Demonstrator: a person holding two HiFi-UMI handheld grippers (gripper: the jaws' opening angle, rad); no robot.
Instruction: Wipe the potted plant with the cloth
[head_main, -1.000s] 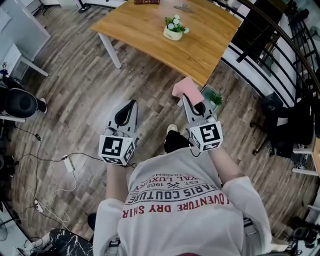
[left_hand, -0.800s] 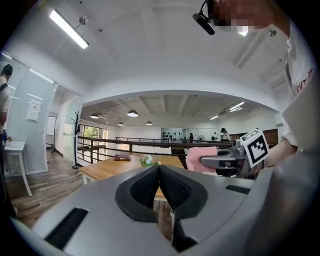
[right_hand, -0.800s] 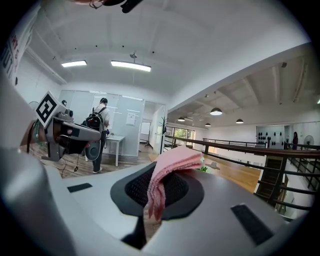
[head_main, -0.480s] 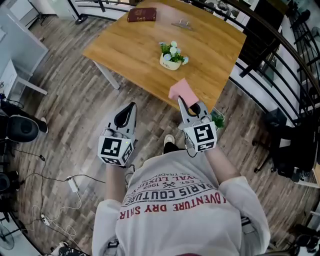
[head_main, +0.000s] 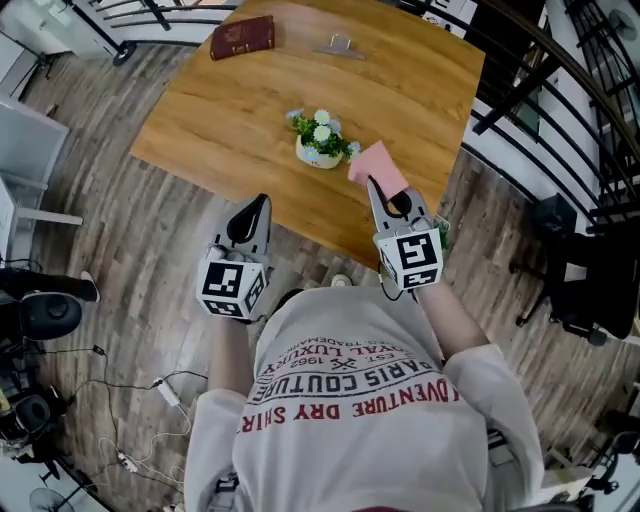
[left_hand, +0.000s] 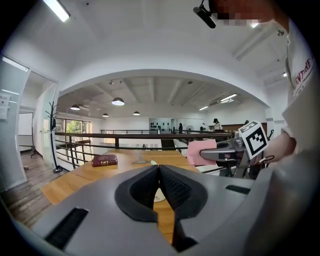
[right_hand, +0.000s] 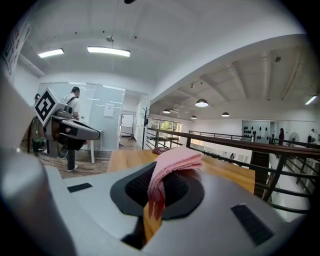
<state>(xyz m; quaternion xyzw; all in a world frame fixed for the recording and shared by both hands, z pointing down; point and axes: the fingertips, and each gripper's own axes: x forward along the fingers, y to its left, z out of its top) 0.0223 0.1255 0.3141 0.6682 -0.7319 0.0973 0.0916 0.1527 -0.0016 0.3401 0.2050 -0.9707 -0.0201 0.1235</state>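
Observation:
A small potted plant (head_main: 320, 140) with white flowers in a pale pot stands near the middle of the wooden table (head_main: 230, 110). My right gripper (head_main: 379, 186) is shut on a folded pink cloth (head_main: 376, 167), held over the table's near edge just right of the plant. In the right gripper view the pink cloth (right_hand: 172, 167) drapes out from between the jaws. My left gripper (head_main: 258, 203) is shut with nothing in it, at the table's near edge, left of the plant. The left gripper view shows its jaws (left_hand: 159, 170) closed; the pot (left_hand: 159, 196) is mostly hidden behind them.
A dark red book (head_main: 242, 36) and a metal clip (head_main: 338, 46) lie at the table's far side. Black railings (head_main: 560, 110) run along the right. A small green plant (head_main: 440, 232) stands on the floor by the table's corner. Cables (head_main: 130, 420) trail at lower left.
The person has walked up to the table; both grippers now reach its near edge. The pink cloth, earlier short of the table, is now beside the potted plant.

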